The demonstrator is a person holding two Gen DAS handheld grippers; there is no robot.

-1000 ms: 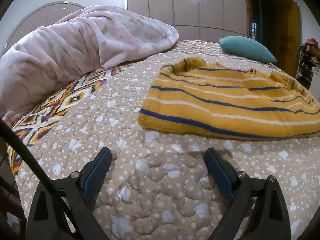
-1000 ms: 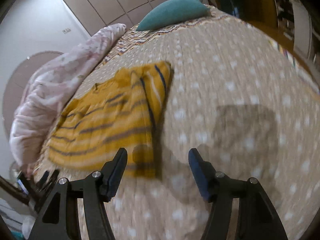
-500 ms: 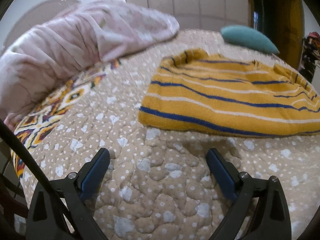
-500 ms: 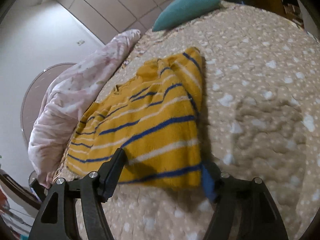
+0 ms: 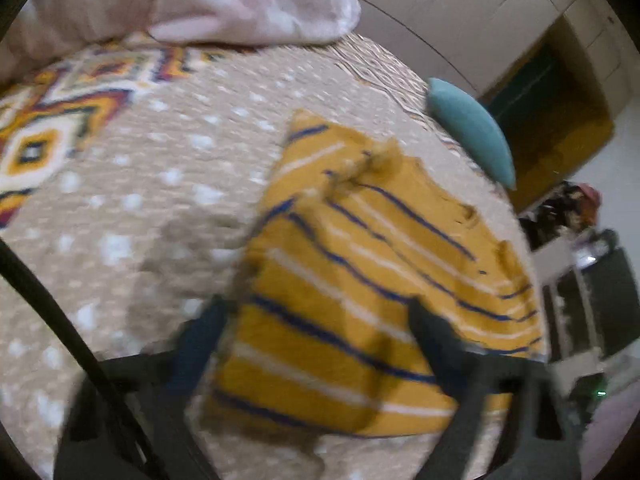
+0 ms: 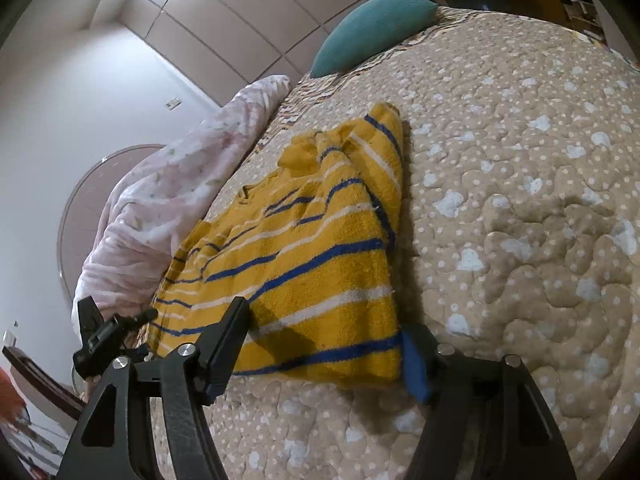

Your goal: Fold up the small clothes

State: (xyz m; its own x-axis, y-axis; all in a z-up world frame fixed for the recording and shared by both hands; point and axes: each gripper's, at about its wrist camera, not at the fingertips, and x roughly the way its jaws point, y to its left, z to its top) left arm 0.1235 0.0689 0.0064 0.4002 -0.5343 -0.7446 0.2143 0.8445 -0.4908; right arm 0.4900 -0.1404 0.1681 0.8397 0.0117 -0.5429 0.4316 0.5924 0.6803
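The yellow striped sweater (image 6: 304,256) lies flat on the quilted bed cover (image 6: 520,200), already folded into a rough rectangle, its near hem facing both my tools. My right claw (image 6: 324,356) stands wide open and holds nothing, its two fingers bracketing the hem's near right corner. My left claw (image 5: 316,344) is also spread wide and empty over the other near corner, though that view is smeared, so I cannot tell if its pads touch the knit.

I judge the step in hand to be gripping both hem corners for a fold toward the collar. To do it well, I'd slide one finger of each claw under every layer at the corner, pinch the knit only and not the quilt beneath, close both together, then lift evenly so the stripes stay parallel. The knit looks thick and limp, so a shallow bite could slip.

Further out, a pink duvet (image 6: 168,216) sits bunched beside the sweater, and a teal pillow (image 6: 372,28) rests at the bed's far end.
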